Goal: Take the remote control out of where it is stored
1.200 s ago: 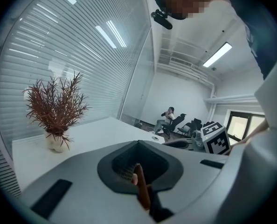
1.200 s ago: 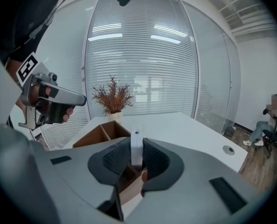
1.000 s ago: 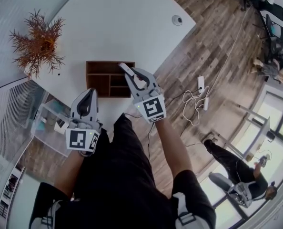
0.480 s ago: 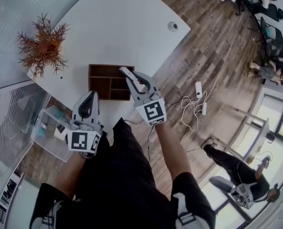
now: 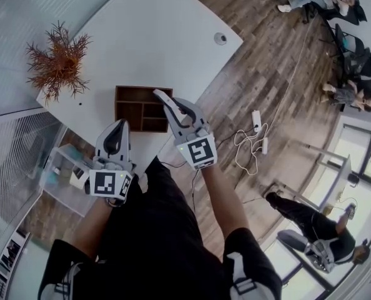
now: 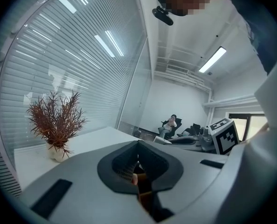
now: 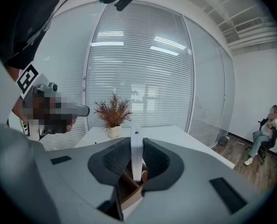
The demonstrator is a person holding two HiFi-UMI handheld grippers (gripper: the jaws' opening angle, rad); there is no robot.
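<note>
The white bench (image 5: 149,36) spreads below and ahead of both tools. On it, the wooden box (image 5: 134,107) sits just under the right tool's tips. The right tool (image 5: 172,108) is clamped on the remote (image 7: 136,146), which stands on end between its pads, above the box's dividers. The left tool (image 5: 116,125) hangs beside it, jaws together and empty. The lift likely goes best straight up along the remote's length, gripped firmly, so it clears the dividers.
</note>
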